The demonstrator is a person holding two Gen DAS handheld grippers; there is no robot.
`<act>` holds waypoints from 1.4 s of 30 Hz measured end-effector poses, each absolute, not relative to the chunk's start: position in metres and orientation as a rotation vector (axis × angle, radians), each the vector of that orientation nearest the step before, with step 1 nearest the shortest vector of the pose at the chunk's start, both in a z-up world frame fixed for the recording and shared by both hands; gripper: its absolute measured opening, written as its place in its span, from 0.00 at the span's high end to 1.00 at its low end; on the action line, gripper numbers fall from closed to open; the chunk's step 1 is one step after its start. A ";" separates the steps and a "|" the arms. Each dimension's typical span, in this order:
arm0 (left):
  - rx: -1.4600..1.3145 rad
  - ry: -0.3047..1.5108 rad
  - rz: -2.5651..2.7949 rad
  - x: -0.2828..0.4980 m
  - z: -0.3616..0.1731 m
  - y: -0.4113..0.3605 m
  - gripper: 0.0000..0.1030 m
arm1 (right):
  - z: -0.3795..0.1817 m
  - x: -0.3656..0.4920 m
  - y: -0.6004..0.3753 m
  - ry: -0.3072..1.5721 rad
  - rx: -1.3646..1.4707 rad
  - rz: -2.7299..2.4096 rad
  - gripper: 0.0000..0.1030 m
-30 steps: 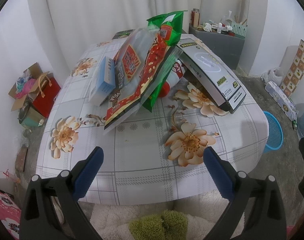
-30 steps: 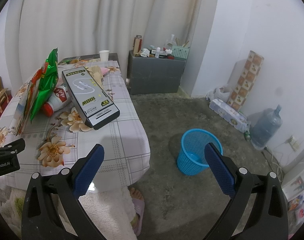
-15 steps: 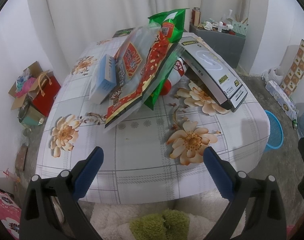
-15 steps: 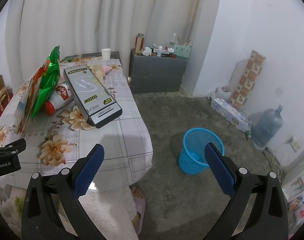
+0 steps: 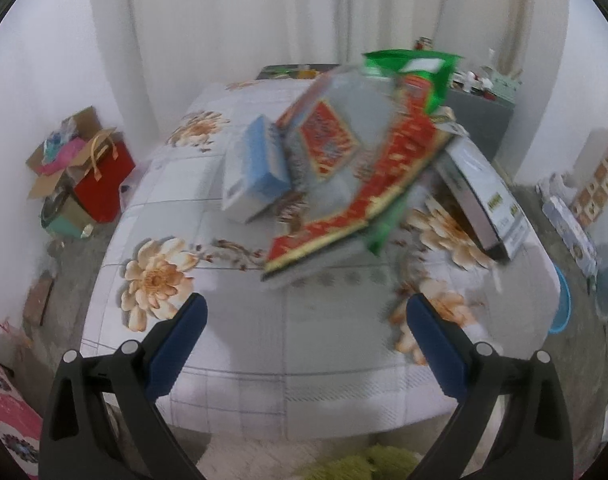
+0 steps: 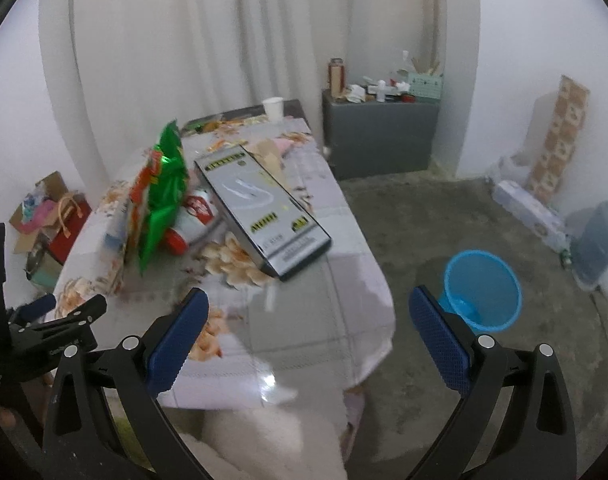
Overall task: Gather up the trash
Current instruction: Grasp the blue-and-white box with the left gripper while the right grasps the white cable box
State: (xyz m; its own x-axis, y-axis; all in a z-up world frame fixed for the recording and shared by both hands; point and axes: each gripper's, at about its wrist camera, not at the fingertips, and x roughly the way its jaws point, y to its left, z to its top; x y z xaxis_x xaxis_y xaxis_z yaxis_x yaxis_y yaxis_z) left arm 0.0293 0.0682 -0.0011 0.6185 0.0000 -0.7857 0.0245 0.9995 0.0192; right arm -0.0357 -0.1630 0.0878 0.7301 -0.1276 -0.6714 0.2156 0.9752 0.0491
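Little writing can be read, since both views are blurred. In the right wrist view the long grey box (image 6: 263,216) at centre carries yellow label patches and a white looping picture, but the letters do not resolve. The red-and-white cup (image 6: 191,216) lying on its side shows a red logo that is too smeared to read. In the left wrist view the red snack bag (image 5: 344,176) has a red diamond panel with light marks that are unreadable, and the blue-and-white box (image 5: 255,172) shows no legible text.

The trash sits in one pile on the flowered surface (image 5: 231,344), in the upper middle of the left wrist view. The blue-and-white box leans at the pile's left, the red snack bag and the green bag (image 5: 420,76) stand tilted in the middle, and the grey box slants off to the right, its lower end near the surface's right edge.

The left gripper (image 5: 301,320) is spread wide and holds nothing, hovering over the bare near strip of the surface, short of the pile. The right gripper (image 6: 308,318) is likewise spread and empty, over the near right corner of the surface, where the cloth drops to the floor.

The blue basket (image 6: 482,292) stands on open concrete floor at the lower right of the right wrist view, well apart from the surface. A grey cabinet (image 6: 380,136) stands at the back wall and a water jug (image 6: 598,240) at the far right.
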 end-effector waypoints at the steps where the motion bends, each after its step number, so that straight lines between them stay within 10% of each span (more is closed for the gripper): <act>1: 0.025 0.908 -0.012 0.033 -0.001 0.073 0.05 | 0.088 -0.034 -0.162 0.727 0.122 -0.185 0.07; 14: -0.231 0.804 -0.209 0.090 0.000 0.162 0.05 | 0.077 0.001 -0.162 0.668 0.100 -0.172 0.07; 42: -0.404 1.201 -0.305 0.256 -0.064 0.184 0.05 | 0.035 0.170 -0.171 0.949 0.014 0.281 0.07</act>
